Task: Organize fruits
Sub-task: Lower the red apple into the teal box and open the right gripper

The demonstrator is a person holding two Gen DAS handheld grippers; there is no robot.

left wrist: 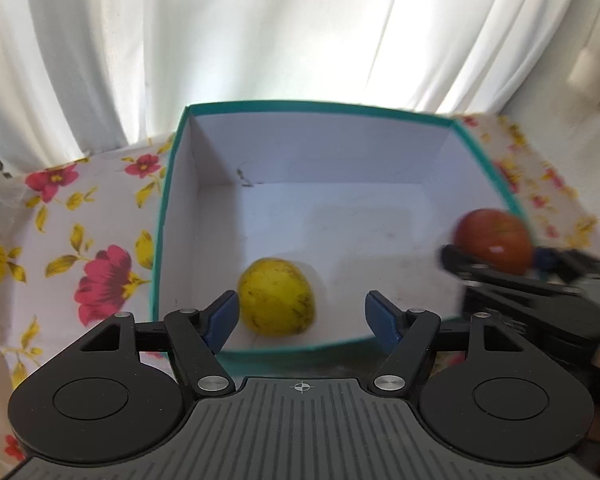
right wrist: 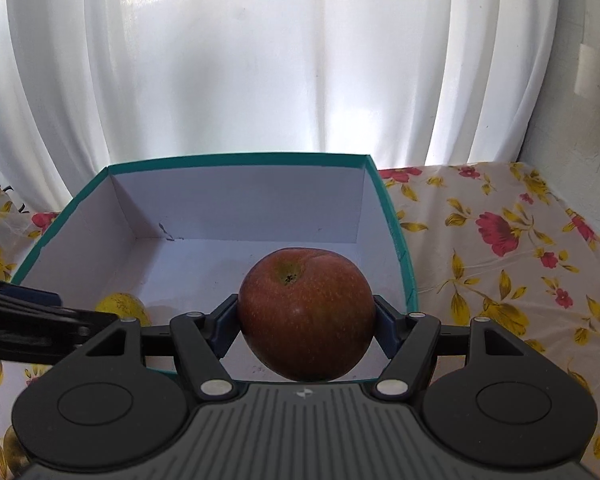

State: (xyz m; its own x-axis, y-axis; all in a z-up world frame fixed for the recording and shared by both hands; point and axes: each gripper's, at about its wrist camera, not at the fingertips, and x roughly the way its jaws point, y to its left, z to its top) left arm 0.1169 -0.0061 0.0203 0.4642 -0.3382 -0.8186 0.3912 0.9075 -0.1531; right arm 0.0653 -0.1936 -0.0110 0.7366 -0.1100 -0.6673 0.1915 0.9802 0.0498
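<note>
A teal-rimmed white box stands on the flowered cloth. A yellow fruit lies on its floor near the front wall. My left gripper is open and empty, just above and behind that fruit. My right gripper is shut on a red apple and holds it over the box's front right part. The apple also shows in the left wrist view at the right rim. The yellow fruit shows partly behind the left gripper's finger.
A flowered tablecloth covers the table on both sides of the box. White curtains hang close behind. A wall stands at the far right. Another fruit lies on the cloth at the lower left edge.
</note>
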